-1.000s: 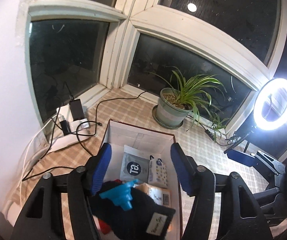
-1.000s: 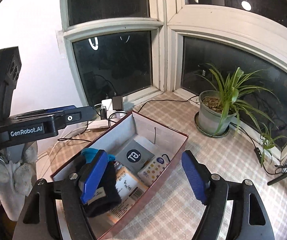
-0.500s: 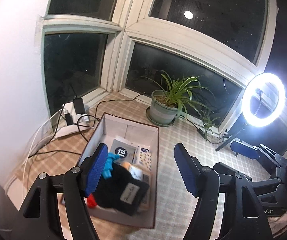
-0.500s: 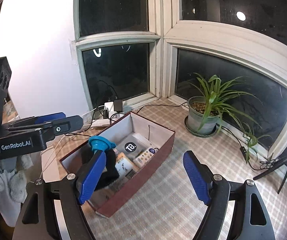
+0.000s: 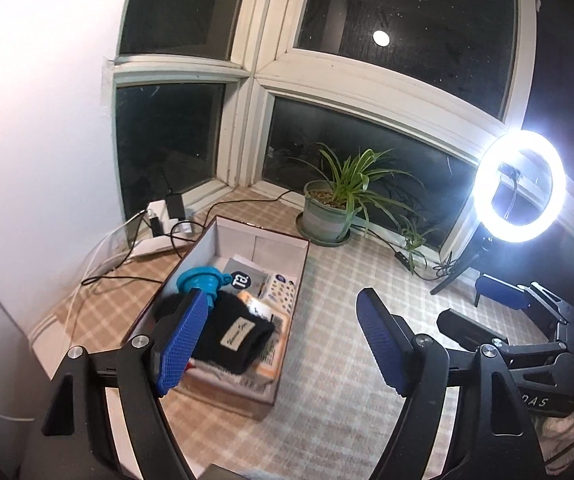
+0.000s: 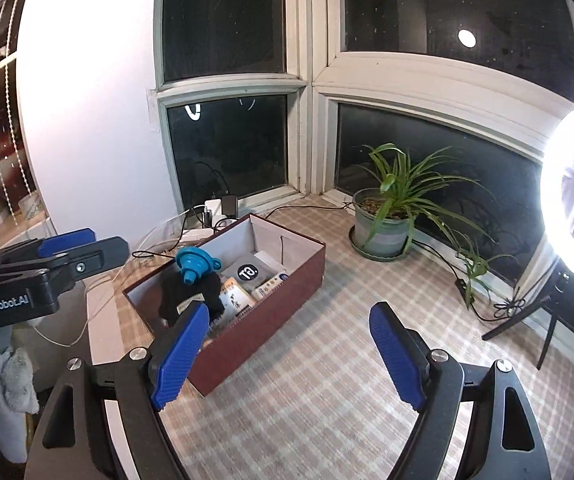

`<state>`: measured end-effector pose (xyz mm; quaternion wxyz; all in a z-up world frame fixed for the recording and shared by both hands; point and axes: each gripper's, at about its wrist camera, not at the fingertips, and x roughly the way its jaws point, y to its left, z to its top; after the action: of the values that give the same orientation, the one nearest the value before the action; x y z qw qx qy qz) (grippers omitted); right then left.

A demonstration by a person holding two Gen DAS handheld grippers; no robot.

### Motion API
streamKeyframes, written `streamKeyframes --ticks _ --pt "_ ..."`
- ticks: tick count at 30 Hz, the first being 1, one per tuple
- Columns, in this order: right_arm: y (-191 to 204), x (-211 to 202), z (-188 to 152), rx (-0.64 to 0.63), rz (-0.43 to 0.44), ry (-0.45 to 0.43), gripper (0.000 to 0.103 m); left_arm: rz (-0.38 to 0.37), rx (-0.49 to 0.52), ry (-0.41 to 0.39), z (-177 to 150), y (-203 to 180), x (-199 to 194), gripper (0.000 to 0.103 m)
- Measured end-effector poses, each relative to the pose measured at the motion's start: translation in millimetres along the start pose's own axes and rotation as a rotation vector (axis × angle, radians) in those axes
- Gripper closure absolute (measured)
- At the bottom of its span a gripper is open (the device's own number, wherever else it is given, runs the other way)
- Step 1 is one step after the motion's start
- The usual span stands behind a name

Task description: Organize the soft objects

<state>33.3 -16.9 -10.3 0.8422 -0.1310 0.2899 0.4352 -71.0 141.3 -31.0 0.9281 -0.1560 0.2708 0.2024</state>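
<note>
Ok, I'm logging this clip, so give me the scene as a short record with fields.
surface: checked tablecloth
box: open, dark red, on the cloth
in box: black knit hat, blue funnel on it, packets
left gripper: open, empty
right gripper: open, empty
nearby: potted plant, ring light

Matt cardboard box [image 5: 287, 396]; black knit cloth [image 5: 231, 336]; blue plastic funnel [image 5: 199, 280].

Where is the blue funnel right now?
In both wrist views the blue funnel sits in the box, at its left side, atop the black knit item.
</note>
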Motion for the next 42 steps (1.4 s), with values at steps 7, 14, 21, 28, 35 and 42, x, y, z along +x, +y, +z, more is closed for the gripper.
streamKeyframes --ticks 7,14,21,28,35,42 --pt "-11 -20 -21 0.013 -0.007 0.0 0.019 0.039 0.005 -0.021 -17 -19 -23 0.023" --pt "-20 -34 -39 0.029 -0.028 -0.005 0.018 0.061 0.012 -0.015 -30 -29 -31 0.023" --pt "-30 -40 -51 0.071 -0.03 -0.003 0.016 0.073 0.018 -0.005 -37 -34 -35 0.023" --pt "-36 -42 -54 0.09 -0.036 -0.003 0.016 0.074 0.017 -0.005 -38 -36 -37 0.023" --pt "-38 -42 -54 0.089 -0.043 -0.006 0.016 0.072 0.018 -0.004 -38 -36 -37 0.023" --pt "-36 -40 -54 0.084 -0.036 -0.002 0.016 0.073 0.019 -0.004 -37 -35 -36 0.023"
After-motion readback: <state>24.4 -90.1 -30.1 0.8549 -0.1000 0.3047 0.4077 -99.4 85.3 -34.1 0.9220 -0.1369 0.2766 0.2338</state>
